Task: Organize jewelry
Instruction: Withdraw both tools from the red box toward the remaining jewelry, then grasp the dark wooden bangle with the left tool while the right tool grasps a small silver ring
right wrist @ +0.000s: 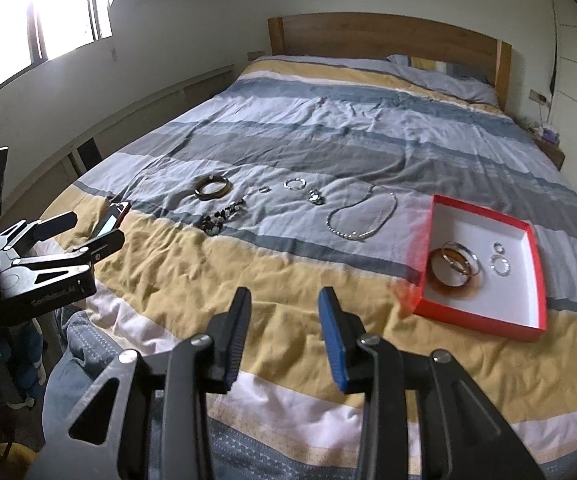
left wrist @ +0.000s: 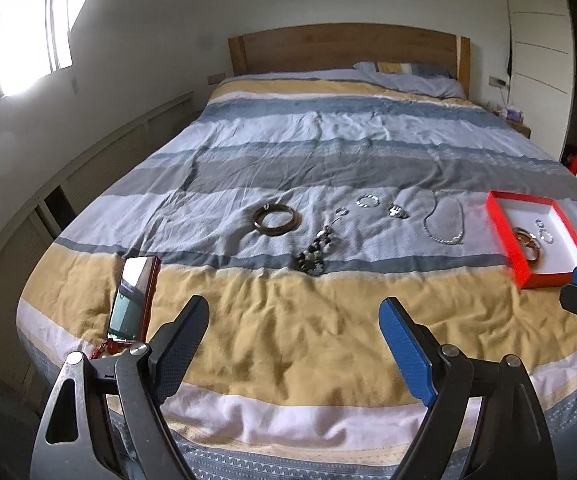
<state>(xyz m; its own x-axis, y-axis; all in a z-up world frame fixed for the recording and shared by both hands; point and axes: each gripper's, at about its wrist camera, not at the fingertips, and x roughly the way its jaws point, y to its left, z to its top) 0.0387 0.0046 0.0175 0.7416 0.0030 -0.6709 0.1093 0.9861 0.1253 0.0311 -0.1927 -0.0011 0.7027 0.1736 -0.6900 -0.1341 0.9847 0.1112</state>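
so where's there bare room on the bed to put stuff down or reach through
Free: the yellow stripe between both grippers and the jewelry row, and the far bed toward the headboard. Crowded: the row from bangle and beaded bracelet to chain necklace. The red box keeps bare floor at its near right.

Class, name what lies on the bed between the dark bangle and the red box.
In both views: from the dark bangle towards the red box lie a small ring, a silver bracelet, a pendant piece and a chain necklace.

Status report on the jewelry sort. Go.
Left gripper open, right gripper open, both empty over the bed. Red box holds bangles; silver necklace still out. Nothing blocking.
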